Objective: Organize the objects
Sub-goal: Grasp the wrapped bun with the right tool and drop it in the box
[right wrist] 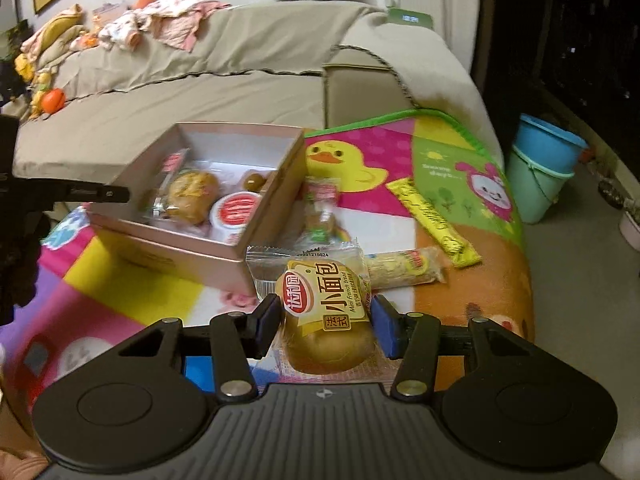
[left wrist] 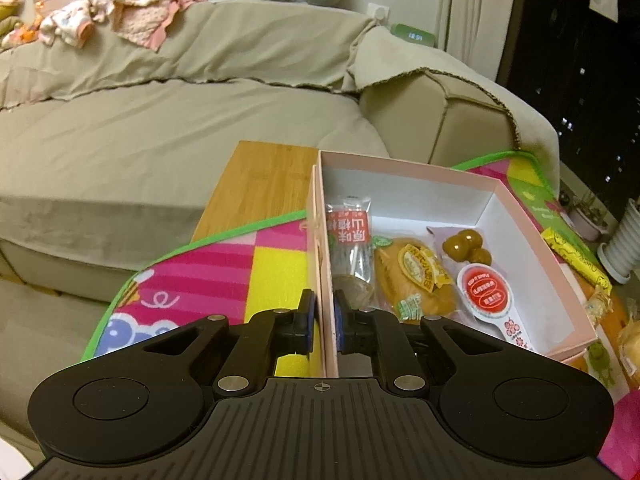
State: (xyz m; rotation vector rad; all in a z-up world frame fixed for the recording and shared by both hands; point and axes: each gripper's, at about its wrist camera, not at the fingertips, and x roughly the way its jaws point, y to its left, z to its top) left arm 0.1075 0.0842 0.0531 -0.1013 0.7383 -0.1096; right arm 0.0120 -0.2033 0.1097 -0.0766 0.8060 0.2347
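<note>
A pink open box [left wrist: 532,240] sits on a colourful play mat [left wrist: 224,272]. My left gripper [left wrist: 322,304] is shut on the box's left wall, one pad on each side. The box holds a bread packet [left wrist: 416,280], a red-lidded cup [left wrist: 484,292], a packet of brown balls [left wrist: 466,246] and a red-labelled stick packet [left wrist: 352,240]. In the right wrist view my right gripper [right wrist: 326,312] is shut on a packaged mini bread [right wrist: 328,336], lifted just right of the box [right wrist: 168,248]. The left gripper's fingers [right wrist: 100,193] show at the box's left edge.
On the mat right of the box lie a yellow stick packet [right wrist: 436,220], a pale snack roll [right wrist: 404,268] and a small green-and-red packet [right wrist: 322,212]. A beige sofa [left wrist: 160,120] stands behind, a wooden tabletop [left wrist: 260,184] beyond the mat, and stacked buckets [right wrist: 544,168] at the far right.
</note>
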